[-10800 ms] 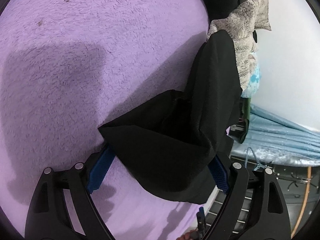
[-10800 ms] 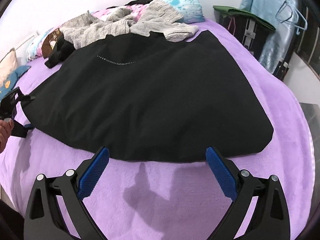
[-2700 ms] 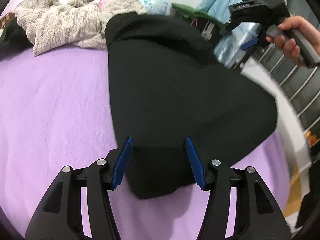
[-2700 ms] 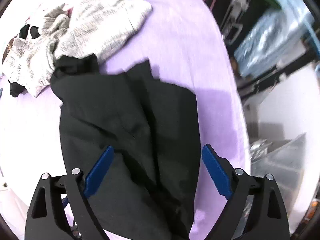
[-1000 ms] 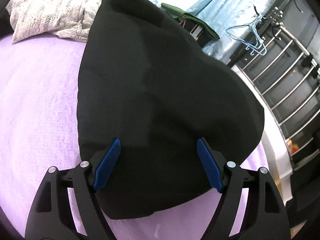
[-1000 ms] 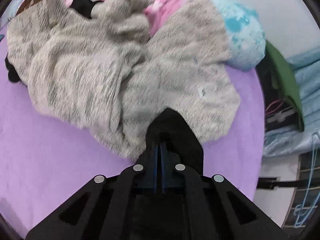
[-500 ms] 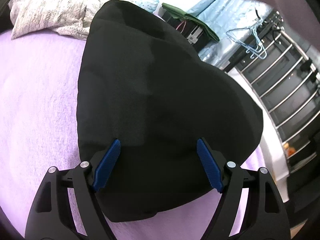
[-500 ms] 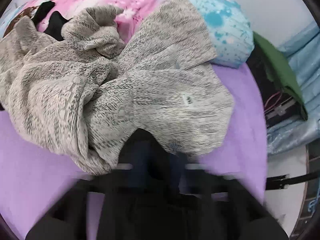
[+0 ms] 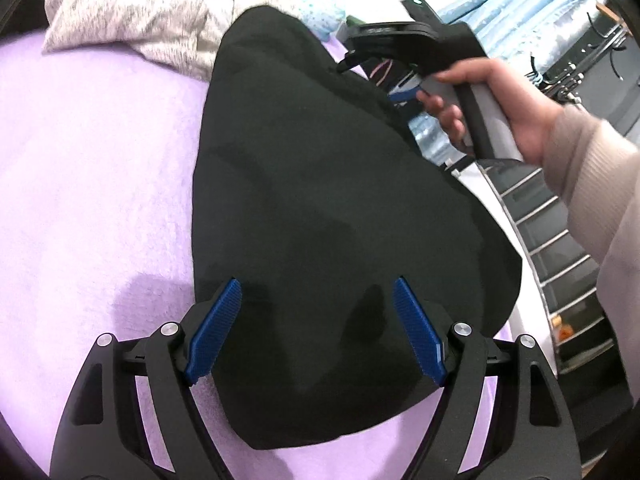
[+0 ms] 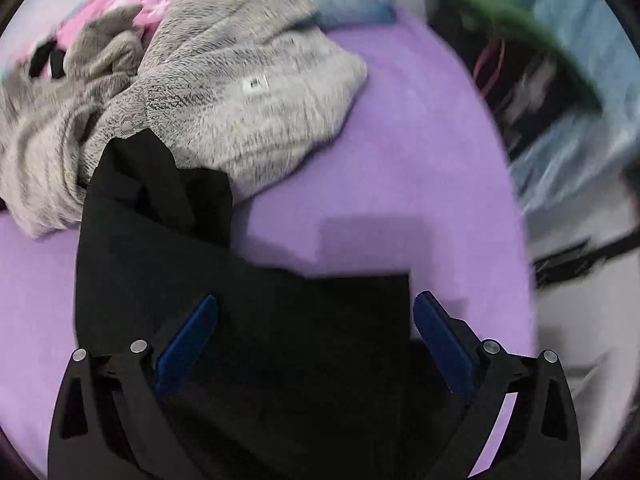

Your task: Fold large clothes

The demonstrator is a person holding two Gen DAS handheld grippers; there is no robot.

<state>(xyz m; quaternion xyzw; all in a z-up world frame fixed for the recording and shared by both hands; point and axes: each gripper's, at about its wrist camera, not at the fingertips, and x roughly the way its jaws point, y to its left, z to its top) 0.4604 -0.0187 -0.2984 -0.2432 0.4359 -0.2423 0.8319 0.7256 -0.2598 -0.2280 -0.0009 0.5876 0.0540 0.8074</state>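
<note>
A large black garment, folded into a long wedge, lies on the fuzzy lilac bedspread, its far end reaching a heap of mottled grey knitted clothes. The left gripper hovers over the near end of the garment with its blue-padded fingers spread wide — nothing between them. In the right wrist view the right gripper is likewise wide apart and grasps nothing; the black cloth lies beneath it, with a rumpled corner against the grey heap. From the left camera, the person's right hand holds that gripper's handle beyond the garment's far edge.
</note>
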